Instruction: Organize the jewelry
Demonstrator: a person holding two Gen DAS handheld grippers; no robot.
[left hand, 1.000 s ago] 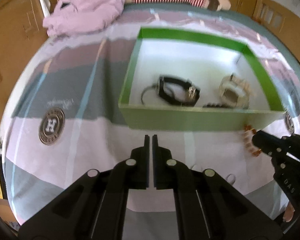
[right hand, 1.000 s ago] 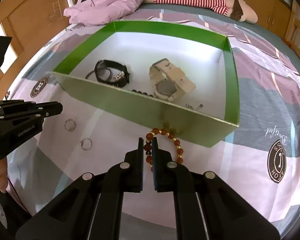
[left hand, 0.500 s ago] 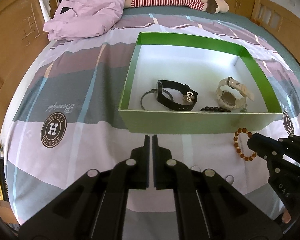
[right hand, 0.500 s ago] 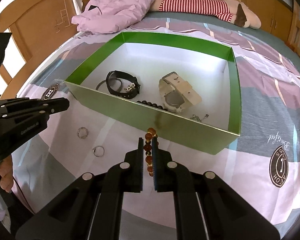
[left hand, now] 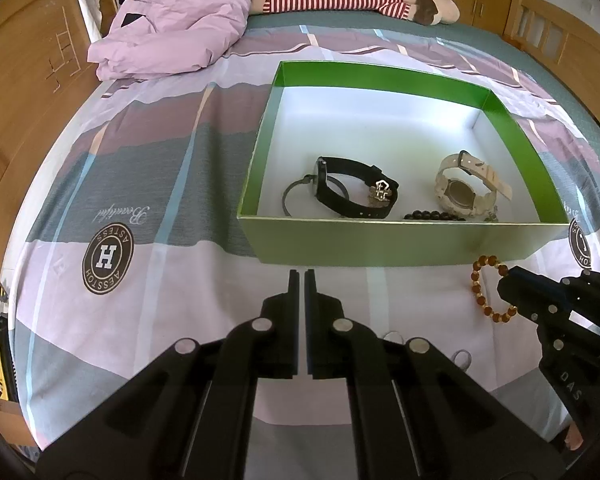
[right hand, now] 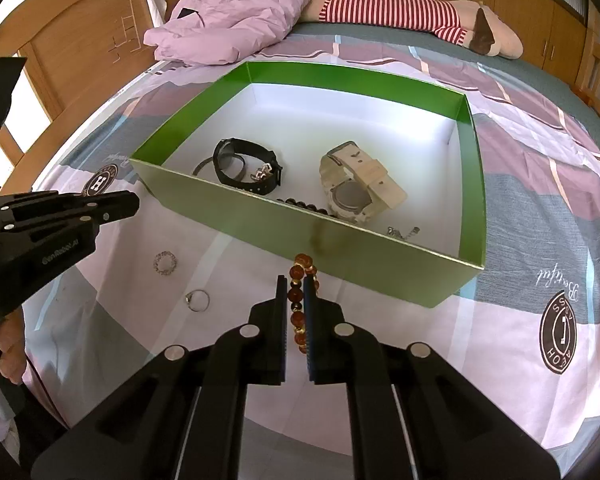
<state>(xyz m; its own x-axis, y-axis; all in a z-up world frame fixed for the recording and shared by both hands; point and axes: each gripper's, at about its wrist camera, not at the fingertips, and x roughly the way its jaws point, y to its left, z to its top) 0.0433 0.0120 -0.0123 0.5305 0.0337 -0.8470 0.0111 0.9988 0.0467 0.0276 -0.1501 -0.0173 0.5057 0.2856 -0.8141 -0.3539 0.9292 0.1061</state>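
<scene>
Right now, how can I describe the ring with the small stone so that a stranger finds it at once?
Start at the large green cardboard box on the bed. On the sheet before its near wall lie two rings. Take the thin plain silver band with one small stone, not the wider studded silver ring beside it.

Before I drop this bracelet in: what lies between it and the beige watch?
The green box's near wall and a dark bead strand, per the right wrist view.
</scene>
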